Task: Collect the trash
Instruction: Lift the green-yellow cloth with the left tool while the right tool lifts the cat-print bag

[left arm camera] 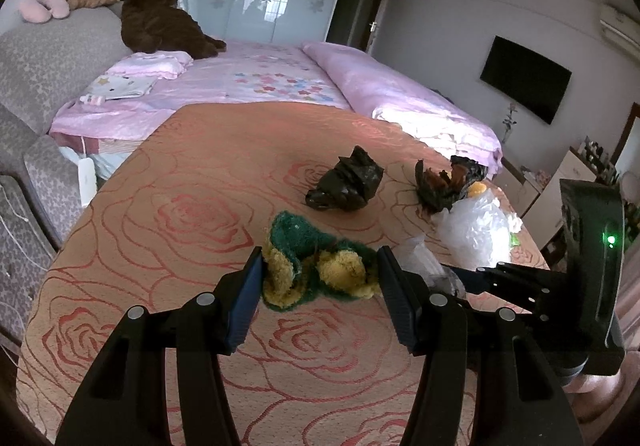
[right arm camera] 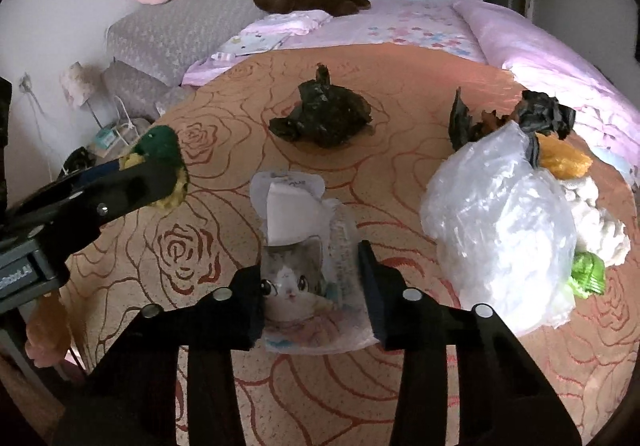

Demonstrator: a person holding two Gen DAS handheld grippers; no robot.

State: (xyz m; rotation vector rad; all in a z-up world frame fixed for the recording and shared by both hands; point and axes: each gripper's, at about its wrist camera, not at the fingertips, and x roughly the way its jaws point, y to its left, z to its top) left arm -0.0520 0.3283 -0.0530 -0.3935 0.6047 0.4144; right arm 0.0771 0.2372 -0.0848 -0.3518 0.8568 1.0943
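Note:
In the left wrist view my left gripper [left arm camera: 320, 266] is open, its jaws on either side of a green and yellow fuzzy cloth [left arm camera: 316, 266] lying on the orange rose-pattern cover [left arm camera: 168, 213]. In the right wrist view my right gripper [right arm camera: 312, 274] stands around a clear plastic packet with a cat picture [right arm camera: 304, 266], jaws touching its sides. The left gripper with the fuzzy cloth [right arm camera: 160, 157] shows at the left there. A crumpled black bag [right arm camera: 324, 117] lies further ahead. A clear plastic bag [right arm camera: 500, 230] sits at the right.
An open black bag with orange scraps [left arm camera: 444, 181] lies by the clear bag [left arm camera: 476, 230]. White fluff [right arm camera: 600, 221], a yellow scrap [right arm camera: 564, 161] and a green wrapper [right arm camera: 588, 274] lie at the right. A pink bed [left arm camera: 256, 85] with a brown plush dog [left arm camera: 160, 25] stands behind.

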